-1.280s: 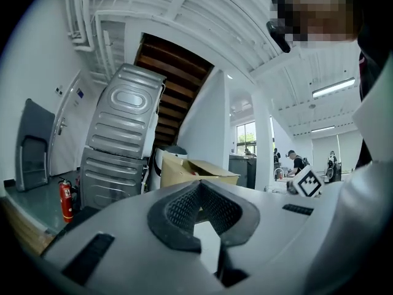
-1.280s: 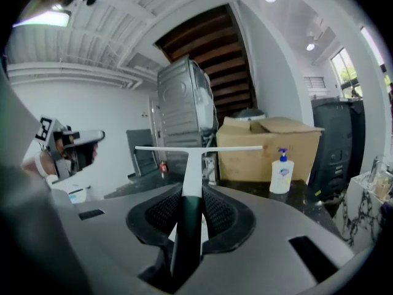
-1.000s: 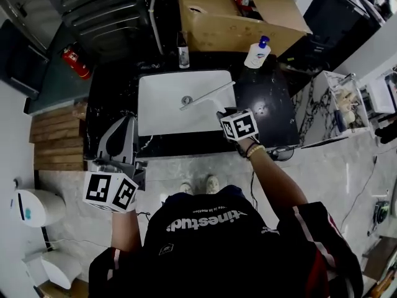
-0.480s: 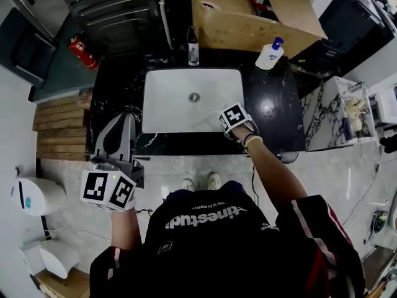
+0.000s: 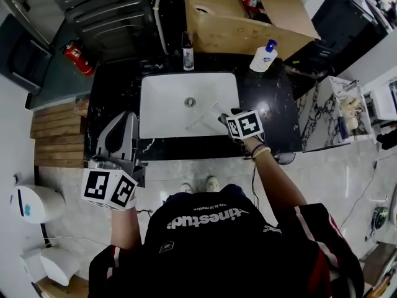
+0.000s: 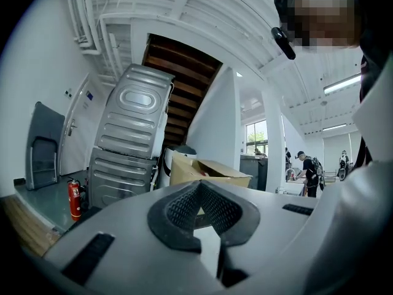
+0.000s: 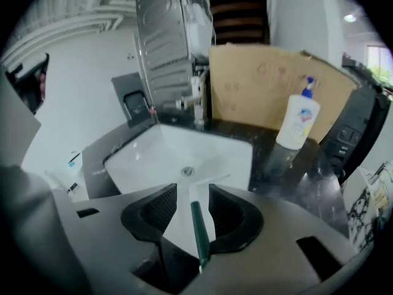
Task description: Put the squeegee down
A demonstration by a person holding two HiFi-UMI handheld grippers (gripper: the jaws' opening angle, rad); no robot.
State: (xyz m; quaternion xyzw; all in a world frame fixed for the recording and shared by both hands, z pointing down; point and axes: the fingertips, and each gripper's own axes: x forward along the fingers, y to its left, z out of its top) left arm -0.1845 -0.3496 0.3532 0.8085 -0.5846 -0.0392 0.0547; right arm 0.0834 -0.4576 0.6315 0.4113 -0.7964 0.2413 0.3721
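Observation:
The squeegee (image 5: 205, 118) lies slanted in the white sink (image 5: 152, 82), at its front right. Its dark green handle (image 7: 198, 229) runs between the jaws of my right gripper (image 7: 193, 192), which are opening; the pads stand apart from the handle on both sides. In the head view the right gripper (image 5: 223, 118) sits at the sink's front right corner, pointing down into the basin. My left gripper (image 5: 126, 118) hangs level over the counter's left front, away from the sink. Its pads (image 6: 199, 189) meet at the tips with nothing between them.
A black counter (image 5: 268, 107) surrounds the sink. Behind the basin are a faucet (image 5: 187, 49), a soap bottle (image 5: 262, 56) at the back right and a cardboard box (image 5: 242, 17). A fire extinguisher (image 5: 77, 59) stands at far left.
The right gripper brought the squeegee down from above the sink into the basin, then spread its jaws off the handle. The left gripper stayed put.

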